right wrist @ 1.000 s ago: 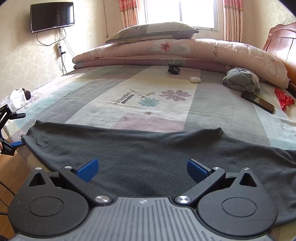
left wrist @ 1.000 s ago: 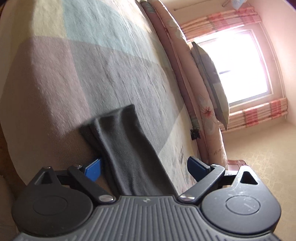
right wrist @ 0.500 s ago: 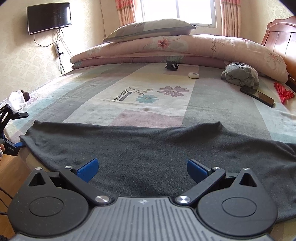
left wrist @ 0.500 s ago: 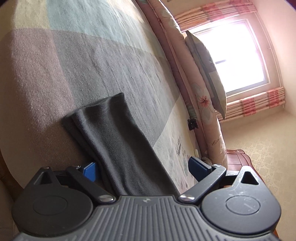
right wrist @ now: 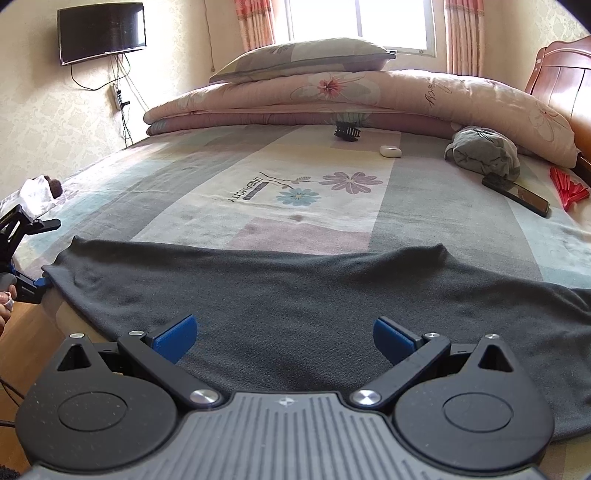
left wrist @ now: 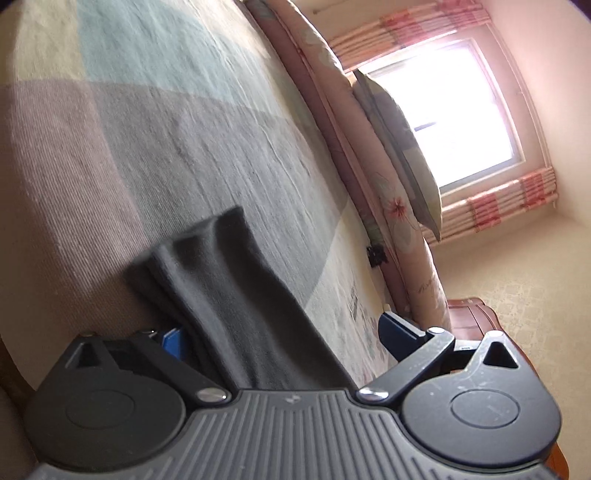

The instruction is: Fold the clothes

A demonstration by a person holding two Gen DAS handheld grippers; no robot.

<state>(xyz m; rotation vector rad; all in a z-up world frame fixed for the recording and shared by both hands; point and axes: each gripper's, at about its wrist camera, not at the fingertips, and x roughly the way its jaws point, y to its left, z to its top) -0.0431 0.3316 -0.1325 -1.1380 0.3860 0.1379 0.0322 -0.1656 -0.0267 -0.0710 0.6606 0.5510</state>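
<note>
Daylight from the window (left wrist: 469, 110) blows out to white glare in the blurred left view, and fisheye bending curves both frames' edges.

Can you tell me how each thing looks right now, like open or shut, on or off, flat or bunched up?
Left gripper: open, cloth between its fingers.
Right gripper: open, above the cloth.
Dark cloth: spread flat on the bed.
TV: off.
Phone: screen dark.
Grey garment: bunched up.
Quilt: folded.
</note>
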